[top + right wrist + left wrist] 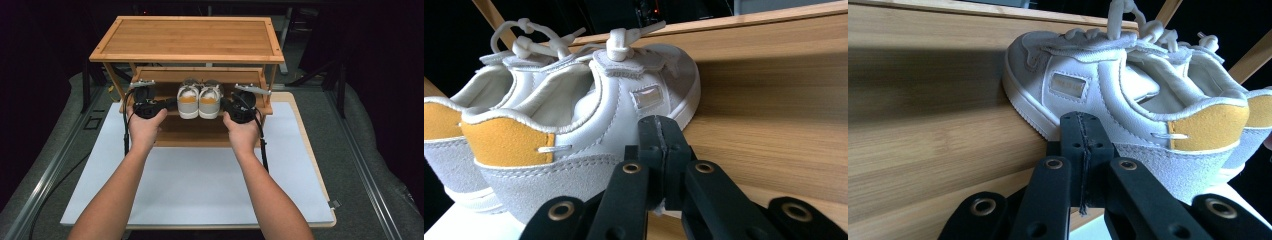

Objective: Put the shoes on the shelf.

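while both hands reach forward, a pair of white sneakers (199, 100) with yellow heel tabs sits side by side on the middle shelf of the bamboo shoe rack (190, 42), heels toward the person. left gripper (1081, 135) and right gripper (663, 137) flank the pair, each with jaws clenched together, grasping nothing.

left hand-held gripper (167, 104) jaws closed, right hand-held gripper (224, 106) likewise

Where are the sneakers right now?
The sneakers sit side by side on the wooden rack's middle shelf, between the left claw and right claw.
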### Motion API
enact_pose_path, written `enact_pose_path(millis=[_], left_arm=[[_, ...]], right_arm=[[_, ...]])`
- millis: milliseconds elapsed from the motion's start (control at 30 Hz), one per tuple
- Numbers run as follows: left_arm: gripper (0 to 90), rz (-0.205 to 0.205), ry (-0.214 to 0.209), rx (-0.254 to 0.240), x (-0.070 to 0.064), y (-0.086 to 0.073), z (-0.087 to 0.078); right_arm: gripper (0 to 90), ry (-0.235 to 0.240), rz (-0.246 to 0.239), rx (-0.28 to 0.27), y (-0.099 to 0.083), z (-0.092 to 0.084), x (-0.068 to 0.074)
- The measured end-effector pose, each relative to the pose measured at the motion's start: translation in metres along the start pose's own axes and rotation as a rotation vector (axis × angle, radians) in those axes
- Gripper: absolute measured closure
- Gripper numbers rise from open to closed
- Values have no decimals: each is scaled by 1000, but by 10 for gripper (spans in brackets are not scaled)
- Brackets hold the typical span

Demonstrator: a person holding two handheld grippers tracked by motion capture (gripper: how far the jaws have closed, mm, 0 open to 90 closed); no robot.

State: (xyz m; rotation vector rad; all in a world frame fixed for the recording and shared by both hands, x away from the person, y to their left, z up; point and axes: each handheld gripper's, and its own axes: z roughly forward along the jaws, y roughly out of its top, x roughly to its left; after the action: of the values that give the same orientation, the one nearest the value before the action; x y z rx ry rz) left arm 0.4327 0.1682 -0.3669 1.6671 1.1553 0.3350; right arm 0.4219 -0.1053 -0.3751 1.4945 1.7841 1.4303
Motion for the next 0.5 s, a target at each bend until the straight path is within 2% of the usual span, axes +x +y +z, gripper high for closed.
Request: enact_pose_path(millis=[33, 67, 133, 300, 333, 367, 467, 500], left_arm=[[899, -1, 0, 0, 0, 0, 0], [899, -4, 3, -2, 0, 0, 0], [899, -3, 7, -4, 0, 0, 1], [899, -13, 5, -8, 1, 1, 2], [899, -10, 4, -8, 2, 2, 3], [899, -13, 4, -10, 2, 2, 3], [899, -19, 7, -10, 4, 3, 5], [899, -22, 8, -11, 4, 3, 5]], right_arm=[[900, -17, -8, 20, 1, -1, 1], [900, 0, -8, 15, 1, -1, 0], [900, -12, -15, 12, 2, 0, 1], [900, 6, -12, 23, 3, 1, 1], [900, -14, -10, 13, 3, 2, 1], [900, -9, -10, 1, 3, 4, 1], [900, -9, -21, 18, 4, 4, 0], [900, -21, -19, 9, 4, 6, 0]])
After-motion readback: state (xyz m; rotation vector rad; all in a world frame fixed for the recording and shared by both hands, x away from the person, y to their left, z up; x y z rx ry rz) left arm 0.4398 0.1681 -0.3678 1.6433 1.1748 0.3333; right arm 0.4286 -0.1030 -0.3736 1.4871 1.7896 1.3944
